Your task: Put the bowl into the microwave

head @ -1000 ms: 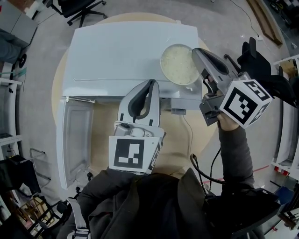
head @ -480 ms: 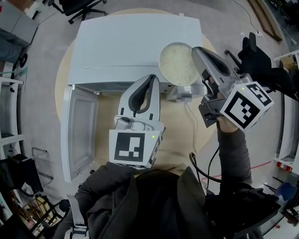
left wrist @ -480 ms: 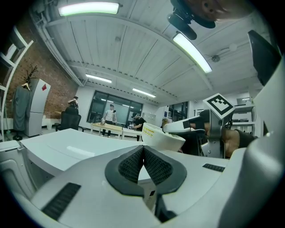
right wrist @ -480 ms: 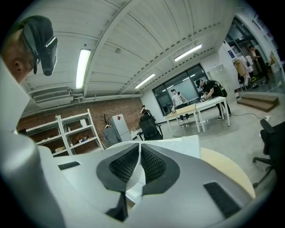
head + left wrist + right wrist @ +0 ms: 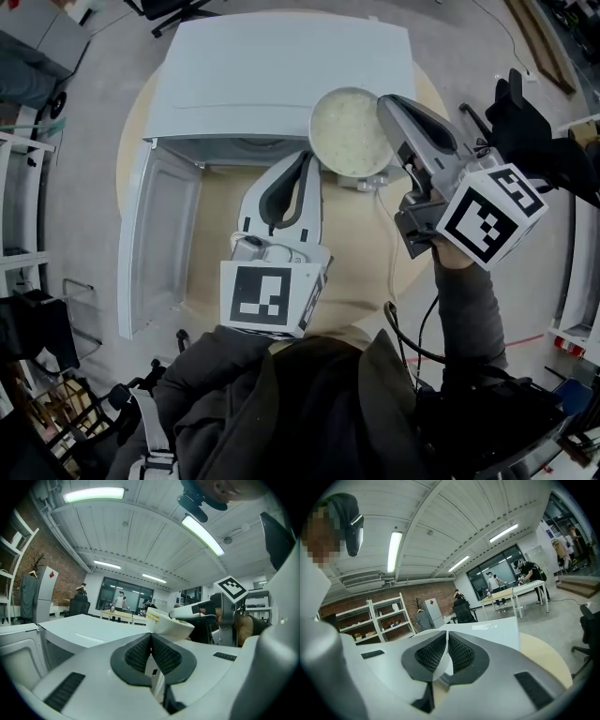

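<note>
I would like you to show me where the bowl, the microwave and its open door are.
bowl (image 5: 314,131): head view, on its left rim.
microwave (image 5: 281,66): head view, on its top panel.
door (image 5: 159,244): head view, on the open door's inner face.

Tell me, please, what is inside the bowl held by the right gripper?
The bowl holds a pale, grainy filling, perhaps rice, nearly up to the rim. It covers the bowl's bottom, so anything beneath is hidden.

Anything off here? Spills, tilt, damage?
Nothing stands out. The right gripper pinches the bowl by its rim, and nothing has spilled on the table. The microwave has its door open, with no visible damage.
</note>
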Action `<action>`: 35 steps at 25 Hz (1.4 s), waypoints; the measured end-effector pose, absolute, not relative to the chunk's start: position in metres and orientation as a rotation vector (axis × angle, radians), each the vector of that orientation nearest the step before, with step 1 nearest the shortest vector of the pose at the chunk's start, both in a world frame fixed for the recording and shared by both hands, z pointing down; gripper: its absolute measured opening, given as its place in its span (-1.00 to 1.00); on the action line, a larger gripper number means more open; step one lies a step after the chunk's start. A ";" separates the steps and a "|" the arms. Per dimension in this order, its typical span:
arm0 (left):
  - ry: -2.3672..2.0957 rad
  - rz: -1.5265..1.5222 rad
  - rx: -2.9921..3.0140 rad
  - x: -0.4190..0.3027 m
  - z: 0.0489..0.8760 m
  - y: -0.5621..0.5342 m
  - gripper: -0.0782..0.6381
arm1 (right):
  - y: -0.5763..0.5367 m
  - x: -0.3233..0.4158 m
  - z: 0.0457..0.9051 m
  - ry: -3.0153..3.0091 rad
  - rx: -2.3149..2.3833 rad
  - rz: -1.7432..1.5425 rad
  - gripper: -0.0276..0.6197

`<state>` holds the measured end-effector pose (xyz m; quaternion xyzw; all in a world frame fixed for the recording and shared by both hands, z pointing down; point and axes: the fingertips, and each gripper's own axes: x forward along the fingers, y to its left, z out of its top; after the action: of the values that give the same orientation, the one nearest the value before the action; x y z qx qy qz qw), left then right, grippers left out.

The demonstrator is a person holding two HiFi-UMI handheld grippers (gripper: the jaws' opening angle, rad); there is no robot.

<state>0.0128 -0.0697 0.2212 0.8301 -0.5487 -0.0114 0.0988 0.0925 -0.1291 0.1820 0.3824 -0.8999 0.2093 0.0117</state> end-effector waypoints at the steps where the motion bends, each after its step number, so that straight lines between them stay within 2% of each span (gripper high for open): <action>1: -1.628 -0.035 2.453 0.013 0.221 -0.066 -0.76 | -0.126 0.092 0.183 -2.807 1.186 0.652 -0.85; 14: -1.744 -0.033 2.333 -0.009 0.237 -0.012 -0.76 | -0.078 0.065 0.201 -2.824 1.047 0.682 -0.85; 24: -1.792 0.081 2.310 -0.018 0.276 0.034 -0.76 | -0.029 0.030 0.221 -2.836 0.910 0.712 -0.85; 35: -1.823 0.216 2.369 -0.035 0.320 0.012 -0.76 | -0.021 -0.012 0.258 -2.787 0.849 0.773 -0.85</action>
<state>-0.0353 0.0120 0.3204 0.7884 -0.6067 0.0718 0.0719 -0.0116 -0.0208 0.2576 0.2811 -0.9228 0.2558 0.0635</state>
